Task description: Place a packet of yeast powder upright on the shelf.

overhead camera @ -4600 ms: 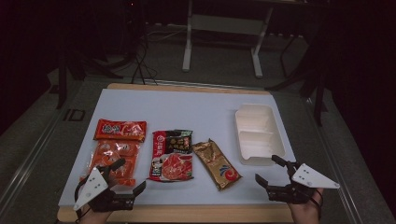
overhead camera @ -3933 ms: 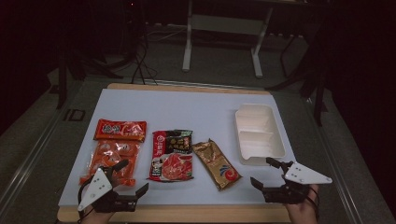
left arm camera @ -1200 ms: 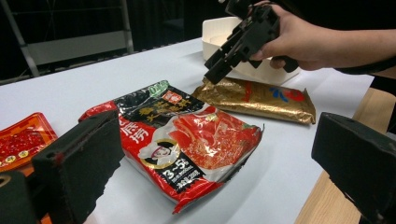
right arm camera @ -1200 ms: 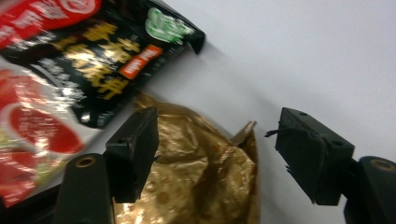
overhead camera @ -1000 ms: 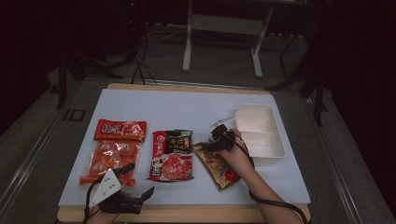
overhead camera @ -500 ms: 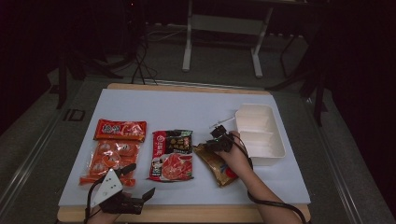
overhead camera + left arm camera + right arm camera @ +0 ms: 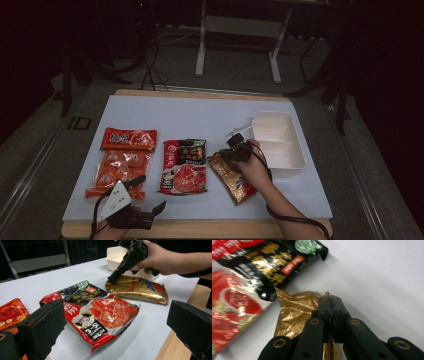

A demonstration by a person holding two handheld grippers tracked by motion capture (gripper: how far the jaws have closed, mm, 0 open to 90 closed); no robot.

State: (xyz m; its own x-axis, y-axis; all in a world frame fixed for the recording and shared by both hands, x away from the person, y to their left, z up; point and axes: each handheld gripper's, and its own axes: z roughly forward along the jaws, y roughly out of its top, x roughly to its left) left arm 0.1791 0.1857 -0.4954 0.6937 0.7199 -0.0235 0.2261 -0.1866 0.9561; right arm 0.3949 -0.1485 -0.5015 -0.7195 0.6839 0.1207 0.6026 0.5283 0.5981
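Right gripper (image 7: 333, 305) just pinched the gold packet (image 7: 232, 176)

Its jaws have been closing and now clamp the packet's far edge, mid-table right of the red-black packet (image 7: 183, 166); left gripper (image 7: 141, 202) sits wide open at the near-left edge.

The right gripper (image 7: 231, 150) has just been closing and pinches the top end of the gold packet (image 7: 231, 176) on the counter (image 7: 200, 112). A white tray (image 7: 295, 150) sits just beside it.

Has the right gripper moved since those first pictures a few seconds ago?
Yes. The right gripper went from the table's near right corner, forward and left past the white tray, to the gold packet, whose far edge it grips.
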